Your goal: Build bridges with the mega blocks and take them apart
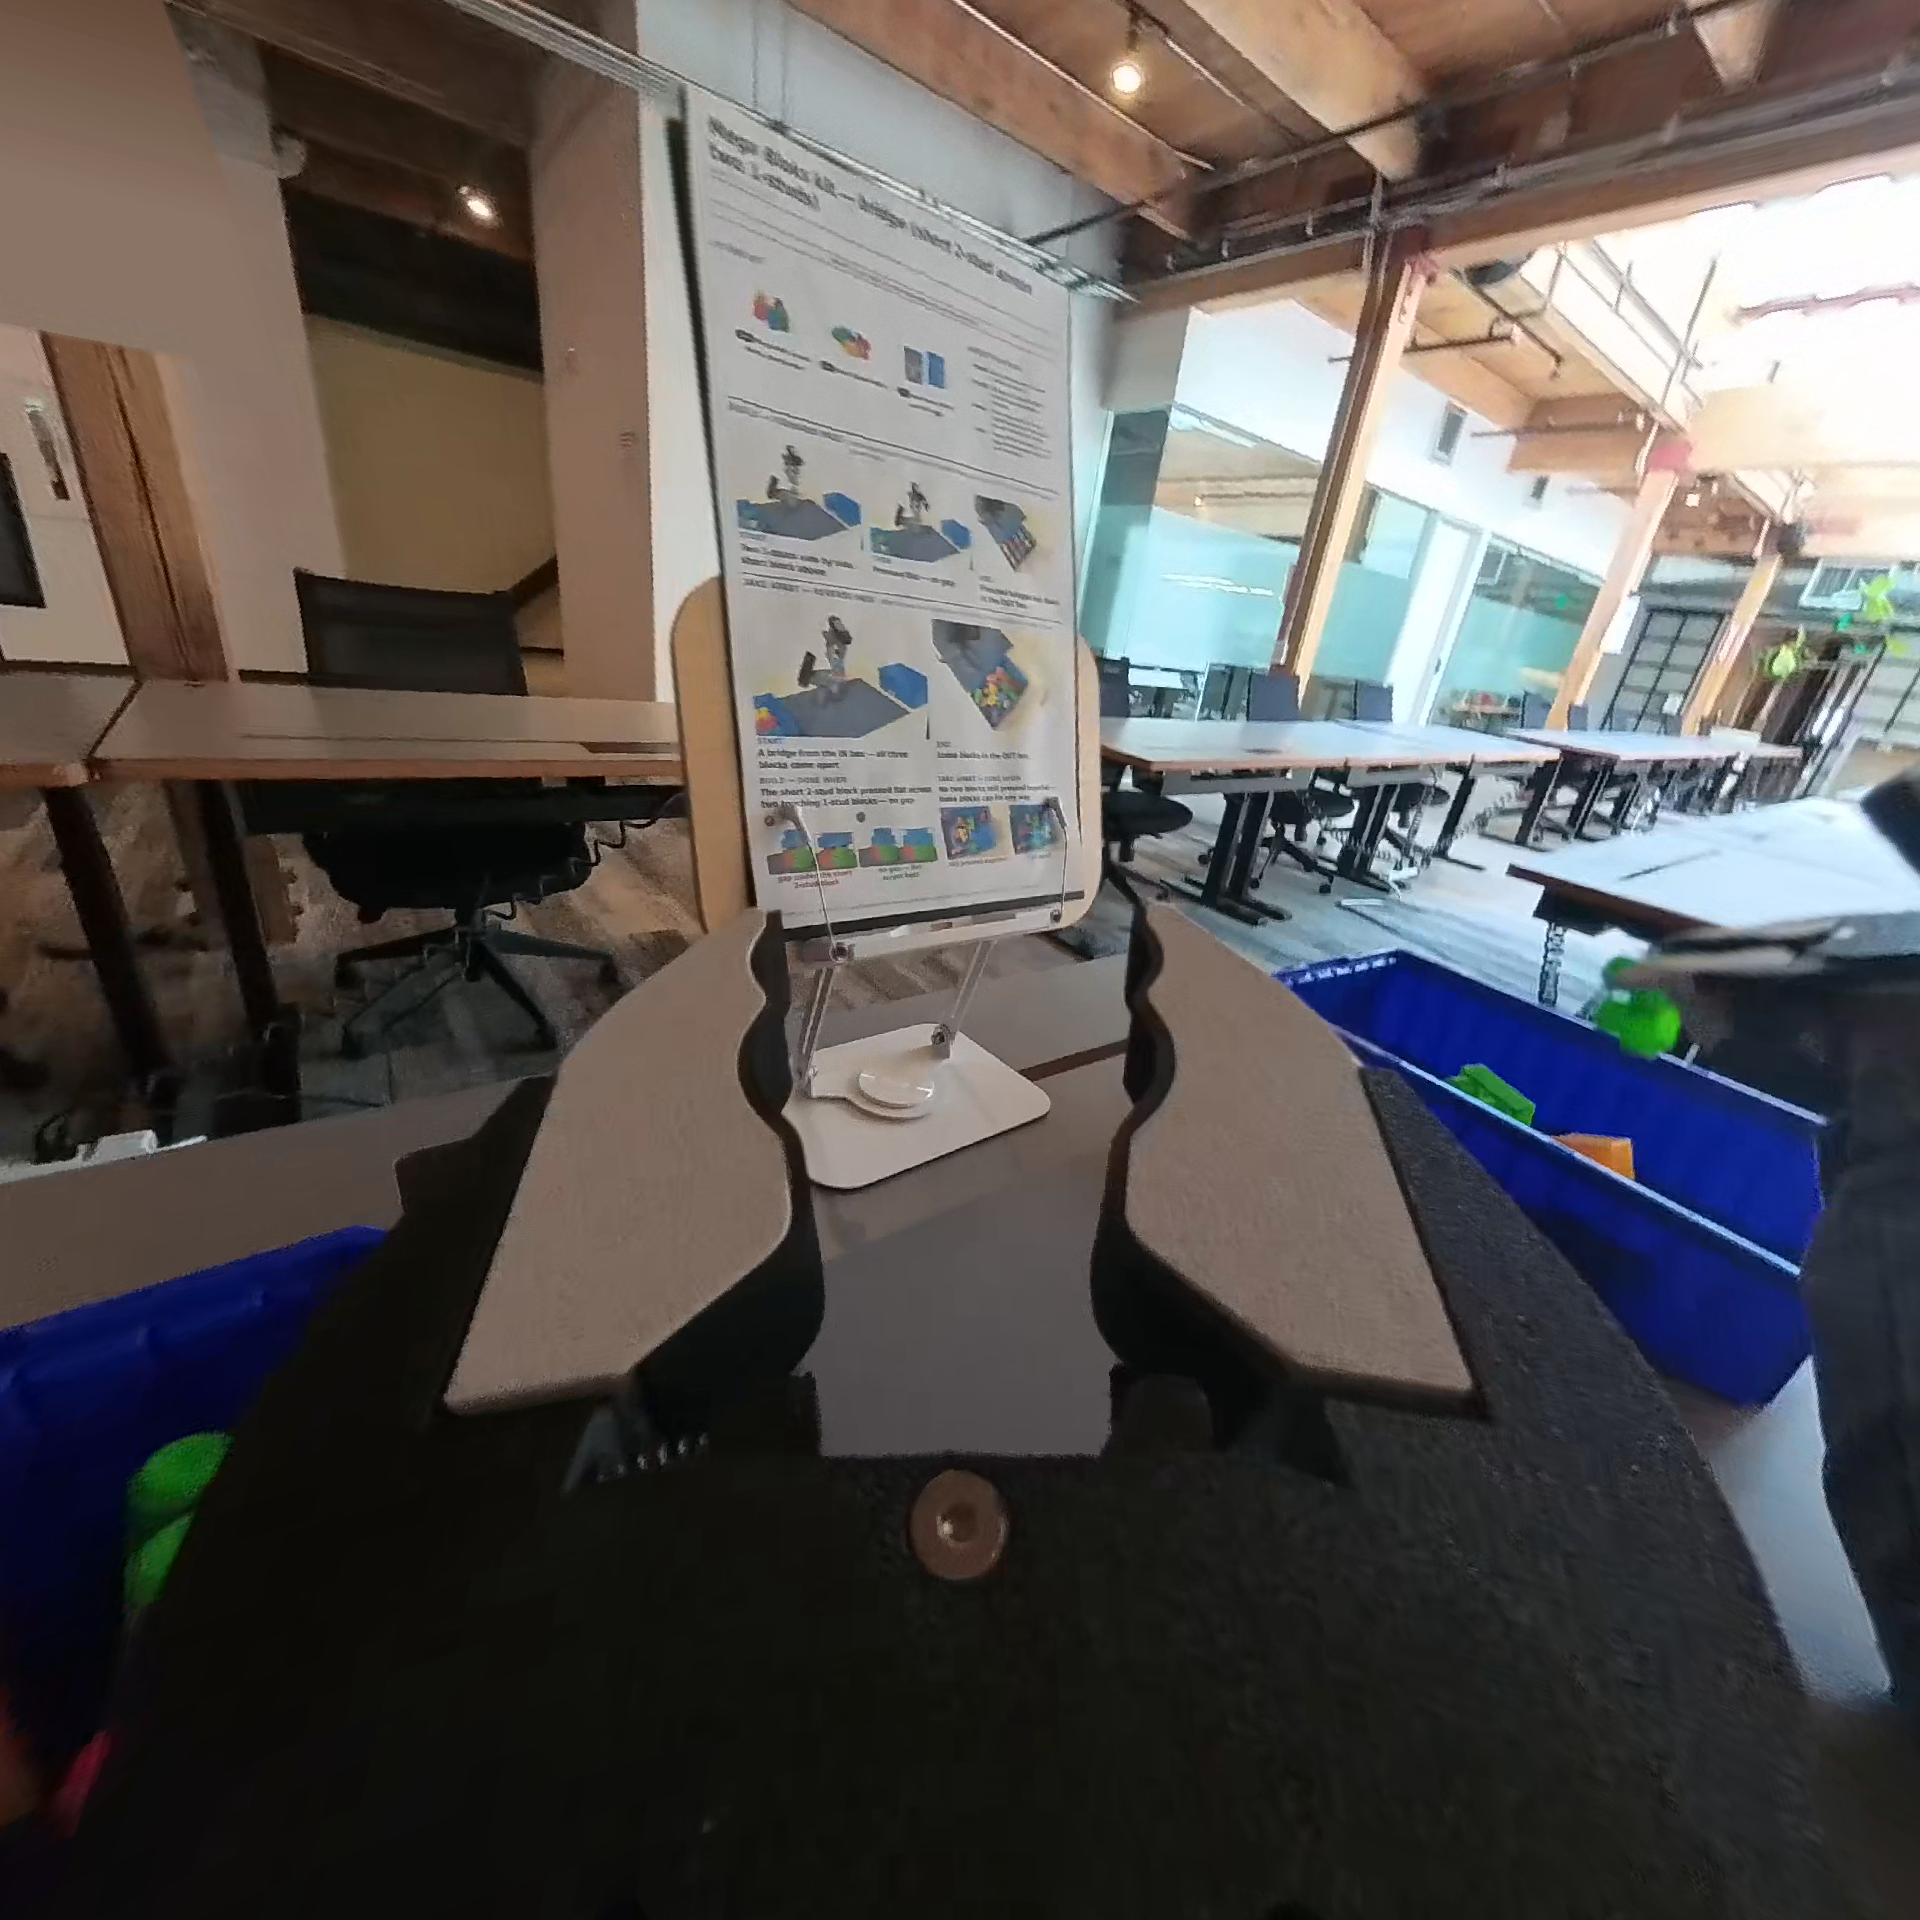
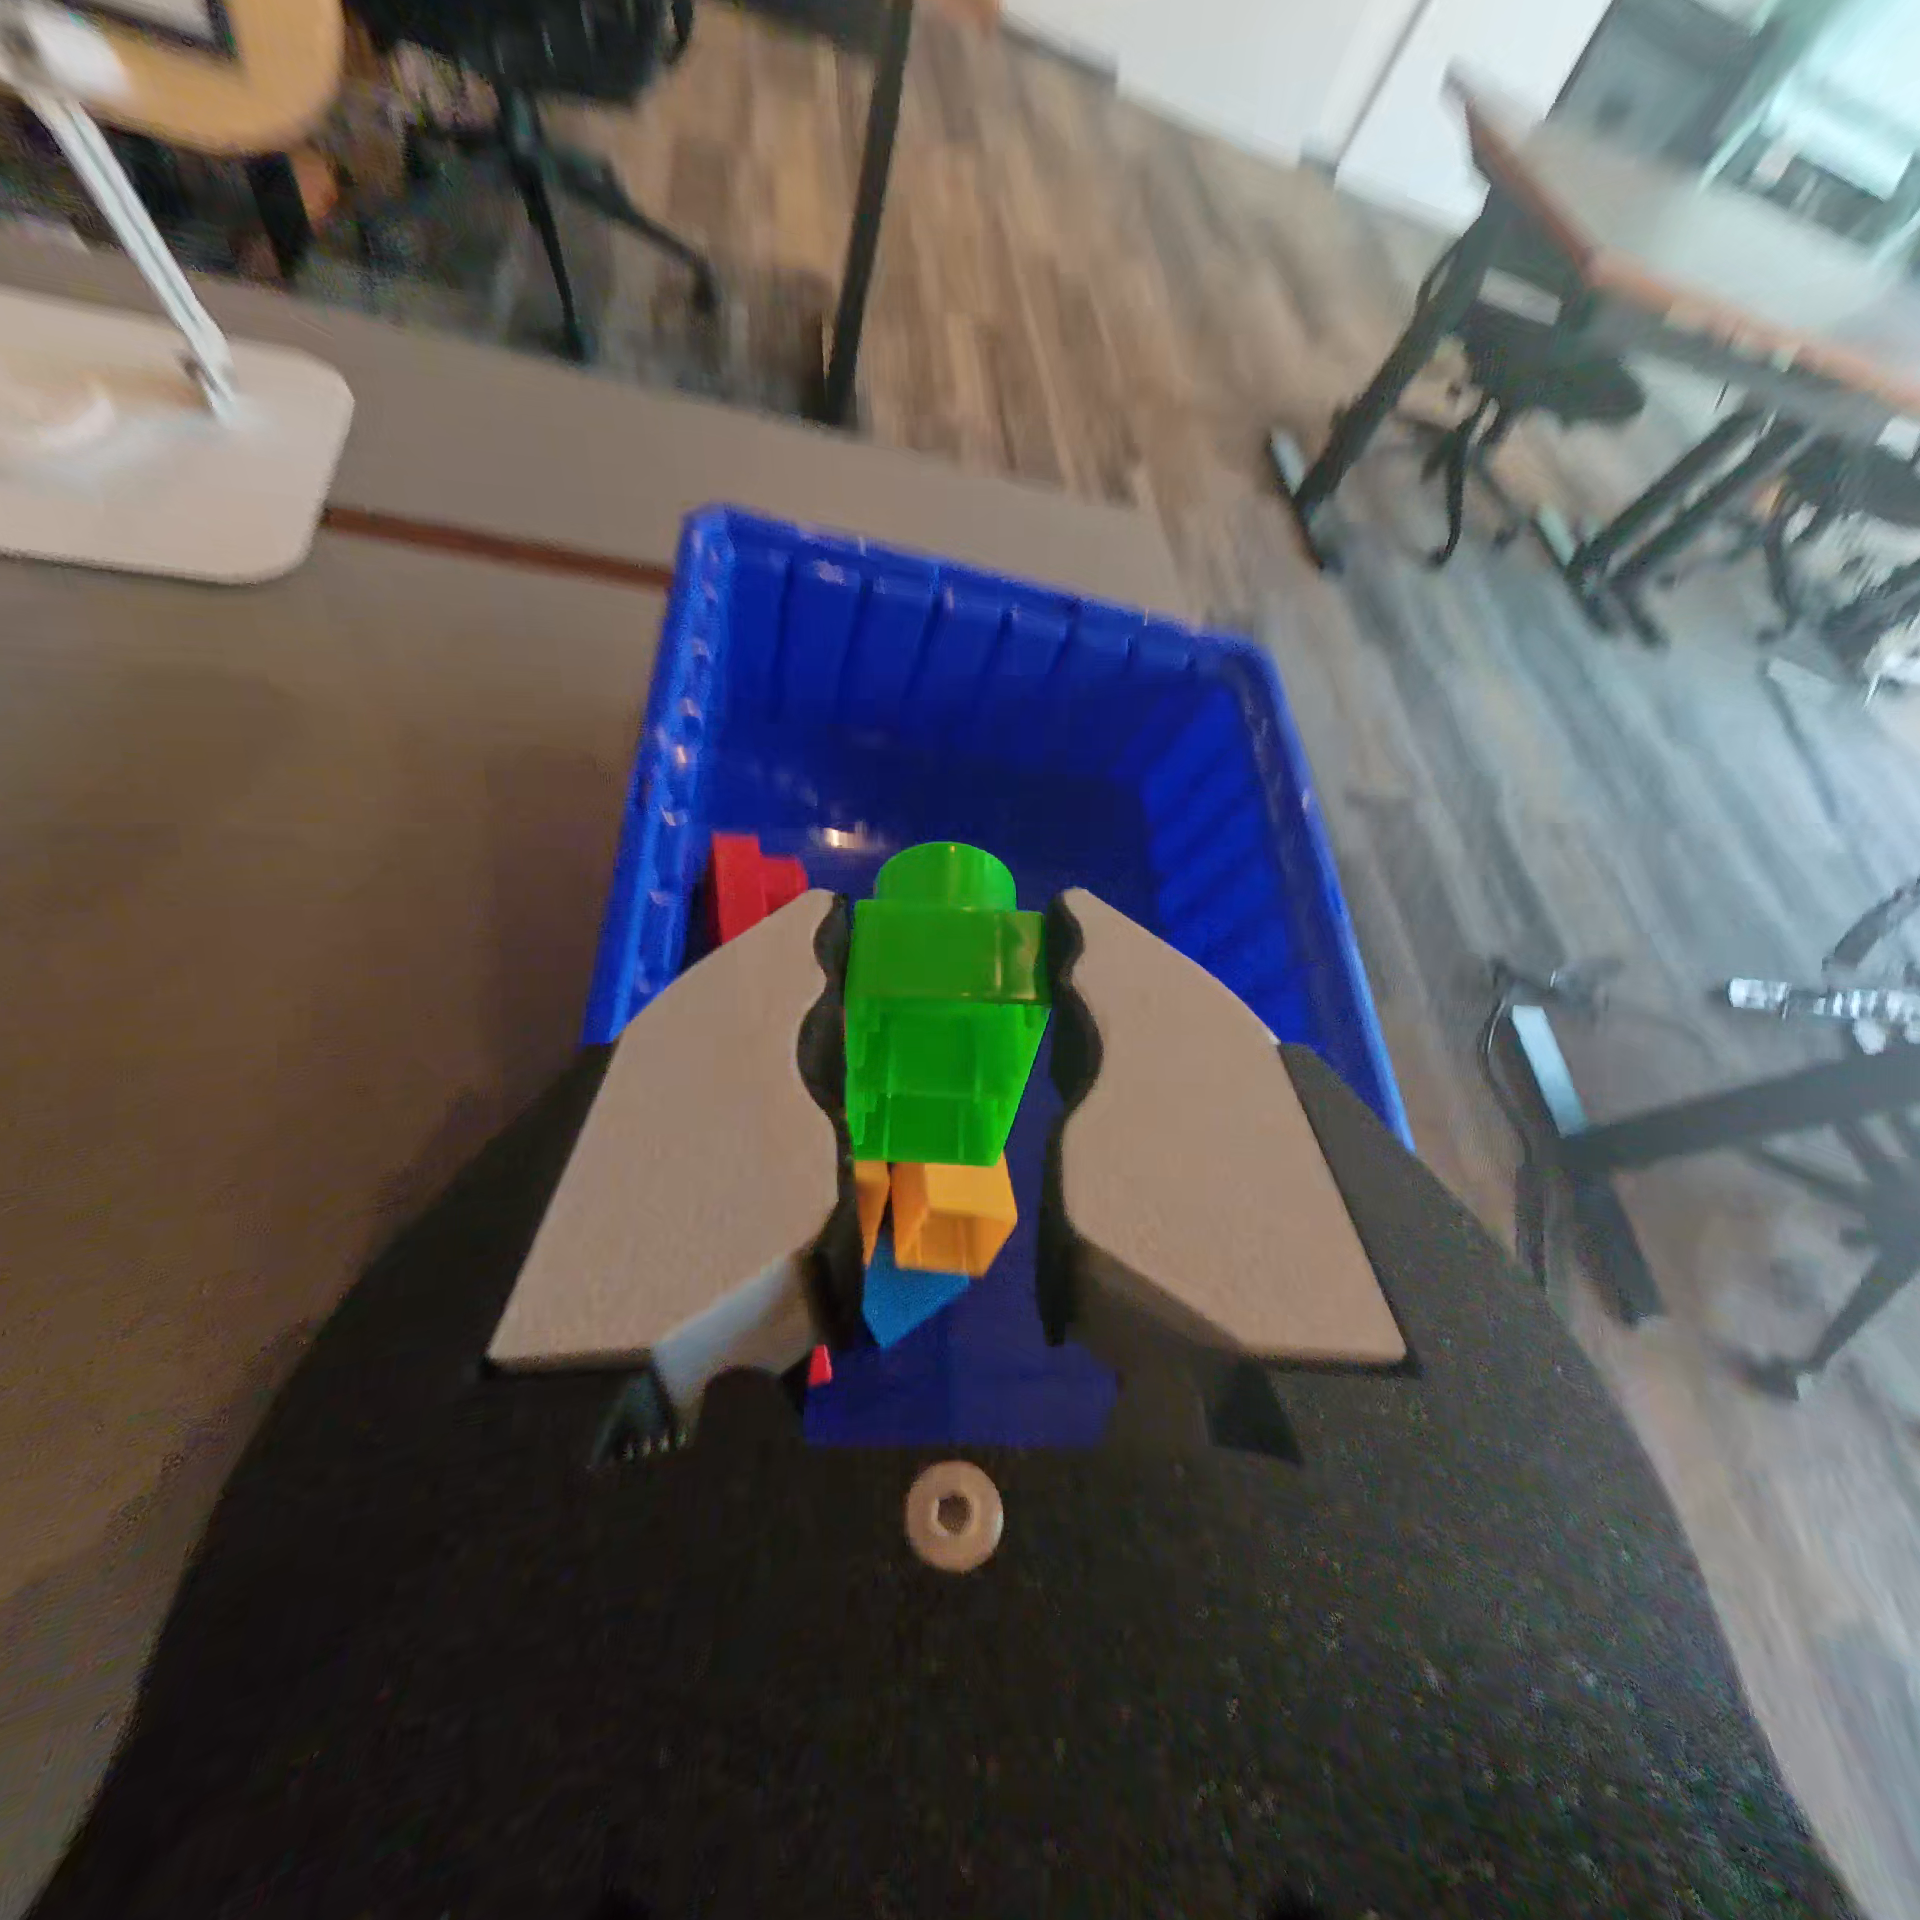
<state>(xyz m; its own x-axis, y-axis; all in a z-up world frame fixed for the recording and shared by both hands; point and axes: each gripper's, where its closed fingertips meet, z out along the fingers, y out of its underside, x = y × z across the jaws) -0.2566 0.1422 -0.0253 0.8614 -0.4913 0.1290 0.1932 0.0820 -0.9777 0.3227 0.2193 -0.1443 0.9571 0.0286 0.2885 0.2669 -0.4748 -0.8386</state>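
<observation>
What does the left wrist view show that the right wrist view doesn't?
Only the left wrist view: the instruction sheet on its stand, the empty, open left tongs, and a second blue bin at lower left.
Only the right wrist view: the red block and orange block in the blue bin.
Both: that bin, and the right tongs gripping a green block.

This is an open-plan office in a loft-like building. Ahead and to the right of the left gripper, rows of long desks (image 1: 1340,743) with black office chairs (image 1: 1294,821) run back toward glass-walled rooms (image 1: 1174,561). Exposed timber beams (image 1: 1299,62) and posts (image 1: 1340,457) stand overhead, and another desk (image 1: 384,732) with a mesh chair (image 1: 416,634) lies ahead to the left.
</observation>
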